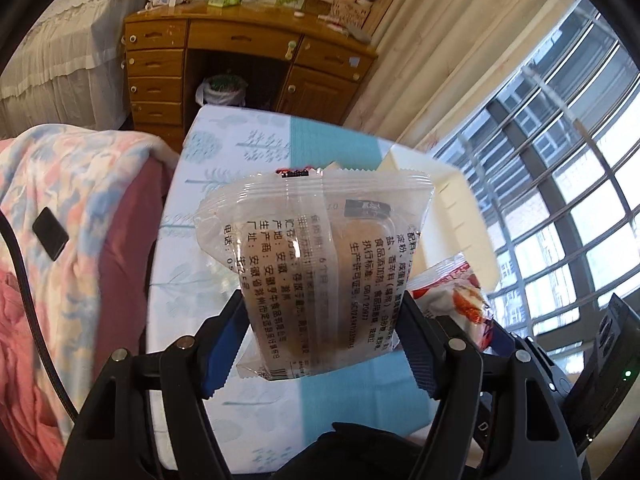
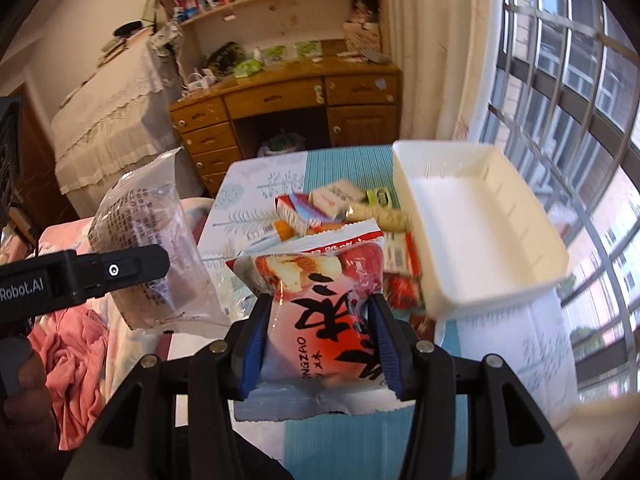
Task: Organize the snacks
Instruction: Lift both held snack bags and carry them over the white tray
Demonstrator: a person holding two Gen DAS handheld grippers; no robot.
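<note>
My left gripper [image 1: 320, 340] is shut on a clear snack packet [image 1: 316, 264] with brown cakes inside, held above the table; the same packet shows in the right wrist view [image 2: 152, 248]. My right gripper [image 2: 320, 340] is shut on a red and white snack packet [image 2: 320, 304] with black lettering, which also shows in the left wrist view [image 1: 456, 296]. A pile of several small snack packets [image 2: 340, 208] lies on the table. A white plastic bin [image 2: 472, 216] stands to the right of the pile; nothing shows inside it. It also shows in the left wrist view [image 1: 460, 200].
The table has a pale blue and white patterned cloth [image 2: 256, 188]. A bed with a pink and blue blanket [image 1: 60, 208] lies to the left, with a black phone [image 1: 50, 234] on it. A wooden desk [image 2: 288, 108] stands behind, a barred window [image 2: 580, 120] to the right.
</note>
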